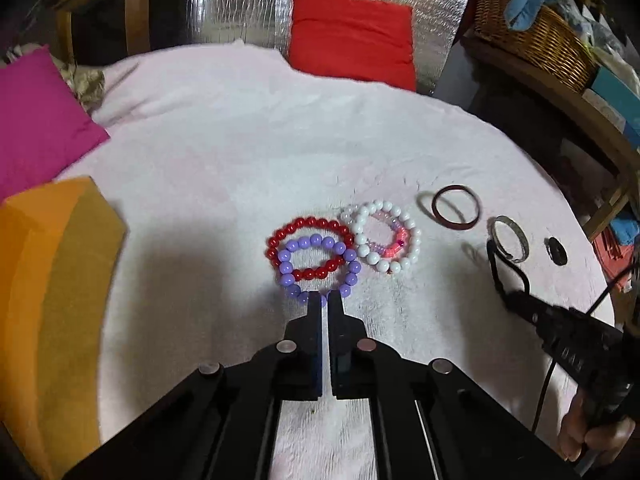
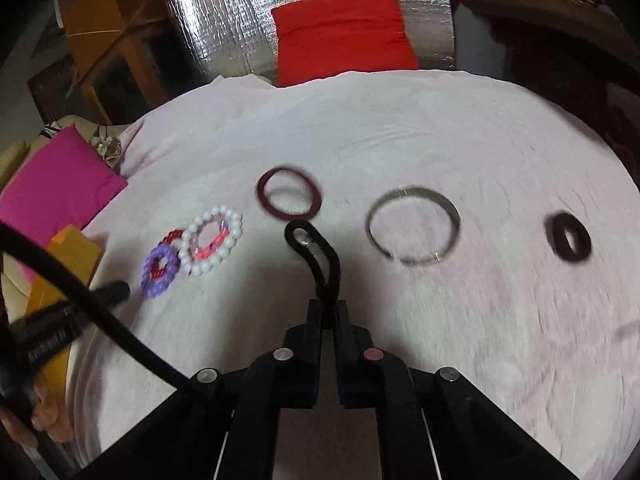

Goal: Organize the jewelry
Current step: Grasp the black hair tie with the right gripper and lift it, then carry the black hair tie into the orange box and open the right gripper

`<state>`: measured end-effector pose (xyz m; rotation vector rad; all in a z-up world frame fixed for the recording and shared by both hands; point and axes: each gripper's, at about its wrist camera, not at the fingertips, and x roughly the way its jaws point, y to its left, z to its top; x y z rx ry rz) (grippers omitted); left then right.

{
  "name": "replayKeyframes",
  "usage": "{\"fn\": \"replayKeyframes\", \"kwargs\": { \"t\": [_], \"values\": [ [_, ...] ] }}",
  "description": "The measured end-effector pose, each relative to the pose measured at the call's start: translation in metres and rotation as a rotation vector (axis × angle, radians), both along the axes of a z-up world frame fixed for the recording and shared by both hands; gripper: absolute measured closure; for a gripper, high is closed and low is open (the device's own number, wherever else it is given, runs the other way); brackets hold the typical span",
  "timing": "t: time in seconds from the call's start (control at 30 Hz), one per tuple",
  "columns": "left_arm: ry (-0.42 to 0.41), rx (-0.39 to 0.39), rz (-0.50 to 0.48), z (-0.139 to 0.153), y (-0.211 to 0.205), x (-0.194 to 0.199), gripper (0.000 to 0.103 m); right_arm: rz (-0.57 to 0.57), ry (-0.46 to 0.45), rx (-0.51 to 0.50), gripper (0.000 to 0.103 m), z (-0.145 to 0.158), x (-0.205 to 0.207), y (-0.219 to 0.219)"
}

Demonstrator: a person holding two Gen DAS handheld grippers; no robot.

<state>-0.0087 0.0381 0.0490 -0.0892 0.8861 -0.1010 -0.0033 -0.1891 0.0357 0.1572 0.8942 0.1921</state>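
On the white cloth (image 1: 224, 152) lie a purple bead bracelet (image 1: 318, 266) over a red bead bracelet (image 1: 308, 240), and a white bead bracelet (image 1: 386, 236) around a pink one (image 1: 396, 242). My left gripper (image 1: 325, 300) is shut on the purple bracelet's near edge. To the right lie a dark red bangle (image 2: 289, 192), a silver bangle (image 2: 414, 226) and a small black ring (image 2: 569, 237). My right gripper (image 2: 329, 312) is shut on a black hair tie (image 2: 316, 252) that sticks forward; this hair tie also shows in the left wrist view (image 1: 502, 268).
An orange box (image 1: 52, 280) stands at the left edge, a magenta cushion (image 1: 36, 120) behind it. A red cushion (image 1: 352, 36) leans on a silver foil panel (image 1: 240, 0) at the back. A wicker basket (image 1: 532, 36) sits on a shelf at the right.
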Motion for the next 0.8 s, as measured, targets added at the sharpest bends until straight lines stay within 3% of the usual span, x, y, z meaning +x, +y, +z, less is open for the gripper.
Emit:
{"fn": "replayKeyframes", "kwargs": {
  "t": [0.37, 0.8],
  "values": [
    [-0.082, 0.013, 0.033, 0.036, 0.017, -0.052, 0.100, -0.016, 0.025, -0.005, 0.097, 0.034, -0.057, 0.000],
    [-0.168, -0.152, 0.104, 0.060, 0.075, -0.074, 0.100, 0.129, -0.139, 0.131, 0.097, 0.112, -0.066, 0.029]
  ]
}}
